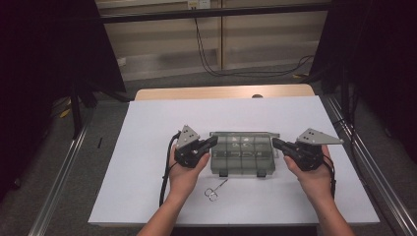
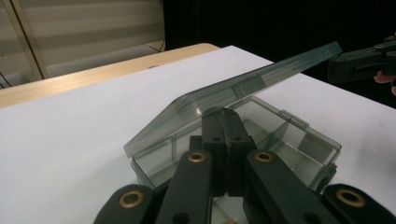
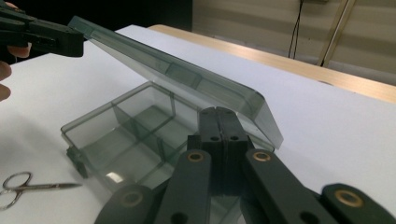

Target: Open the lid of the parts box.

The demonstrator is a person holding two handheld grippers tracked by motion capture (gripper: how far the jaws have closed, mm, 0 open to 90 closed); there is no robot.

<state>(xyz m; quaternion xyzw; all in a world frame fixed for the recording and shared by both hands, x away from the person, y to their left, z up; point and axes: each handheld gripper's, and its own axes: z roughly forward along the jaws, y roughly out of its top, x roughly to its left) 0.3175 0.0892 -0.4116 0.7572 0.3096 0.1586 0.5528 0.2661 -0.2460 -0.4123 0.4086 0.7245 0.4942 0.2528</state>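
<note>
Surface: white sheet [image 1: 147, 147] on a wood table [image 1: 221, 92], dark surround.
Box: clear compartment box [image 1: 242, 160] mid-sheet, between both grippers; lid [image 2: 224, 93] tilted up, partly open.
Left gripper: [image 1: 212, 142] at the box's left end, jaws pressed together at the lid's edge; whether they pinch it, can't tell.
Right gripper: [image 1: 275, 143] at the right end, jaws together against the lid corner; grip unclear.
Scissors: small pair [image 1: 215, 189] flat on the sheet, just in front of the box.
</note>
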